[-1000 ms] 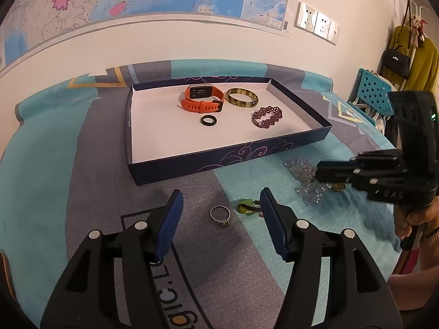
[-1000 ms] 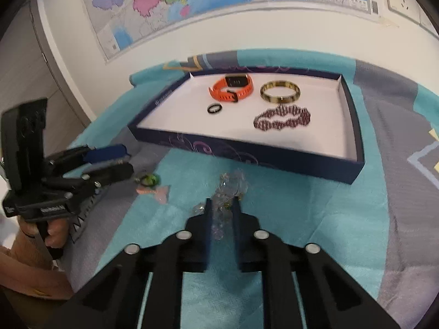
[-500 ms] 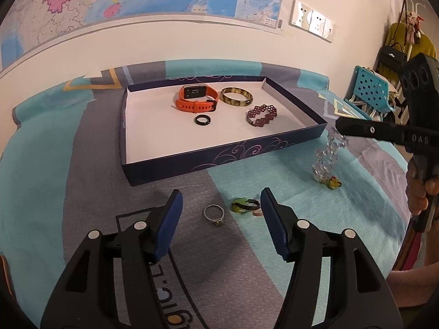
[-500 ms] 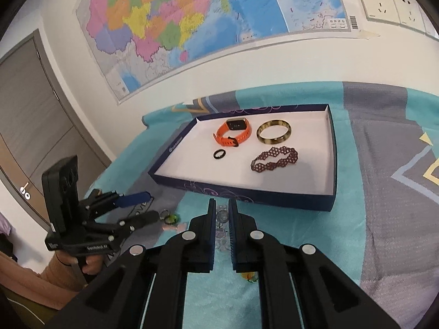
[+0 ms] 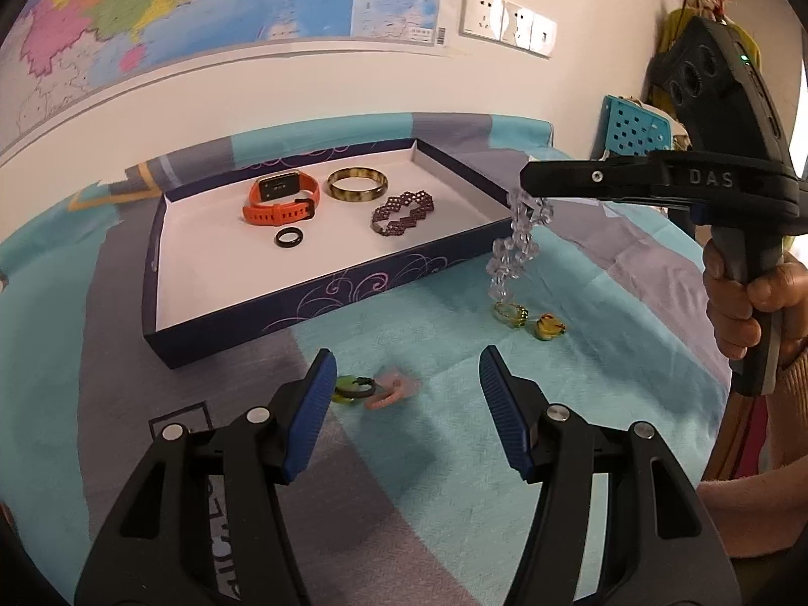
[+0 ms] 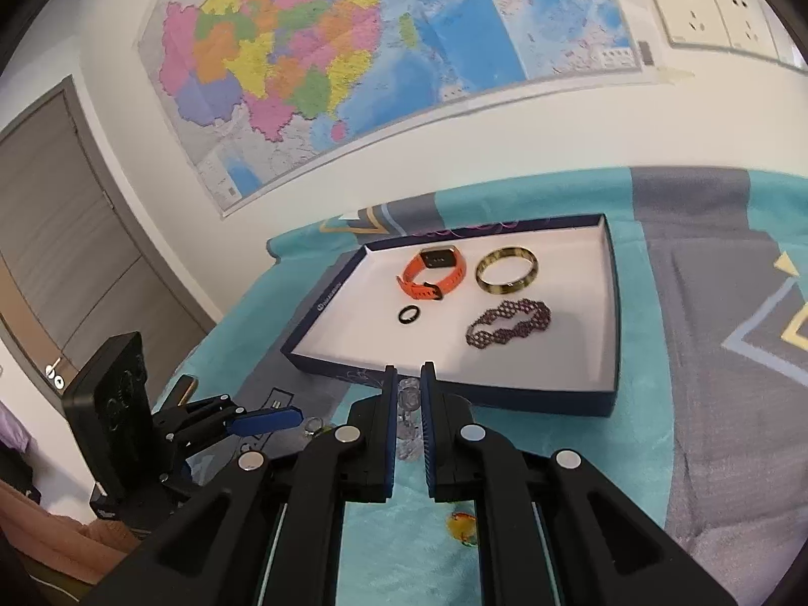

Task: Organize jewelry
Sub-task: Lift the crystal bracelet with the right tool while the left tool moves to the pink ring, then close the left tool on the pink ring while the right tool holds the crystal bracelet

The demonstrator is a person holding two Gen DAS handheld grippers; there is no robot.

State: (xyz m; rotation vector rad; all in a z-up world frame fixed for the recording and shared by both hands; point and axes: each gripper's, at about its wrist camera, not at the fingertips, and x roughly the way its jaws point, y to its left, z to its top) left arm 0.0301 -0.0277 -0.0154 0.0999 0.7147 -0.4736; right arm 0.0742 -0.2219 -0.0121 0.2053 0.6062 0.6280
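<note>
Two views are given, and each shows something that is hidden in the other. From the left wrist, the right gripper [image 5: 527, 191] is seen from the side, above the teal and grey patterned cloth [image 5: 454, 480], with a clear crystal bead bracelet [image 5: 515, 252] hanging down from its tip, just beside the near right corner of the shallow dark blue box with white inside [image 5: 323, 298]. Below the bracelet, a gold ring [image 5: 510, 313] and a small yellow trinket [image 5: 550, 325] are seen on the cloth. From the right wrist, the jaws are seen clenched on the bracelet [image 6: 408, 421], which is pinched between the two pads. A silver ring [image 6: 313, 424] (only partly visible) is shown there, near the left gripper [image 6: 272, 419].

The left gripper [image 5: 406, 389] is held released, with nothing grasped; a green ring [image 5: 351, 388] and a pink ring [image 5: 386, 394] lie between its blue pads, near the left one.

Four pieces lie inside the box: an orange watch [image 5: 280, 199], a golden bangle [image 5: 357, 185], a dark purple woven bracelet [image 5: 403, 209] and a black ring [image 5: 290, 238].
</note>
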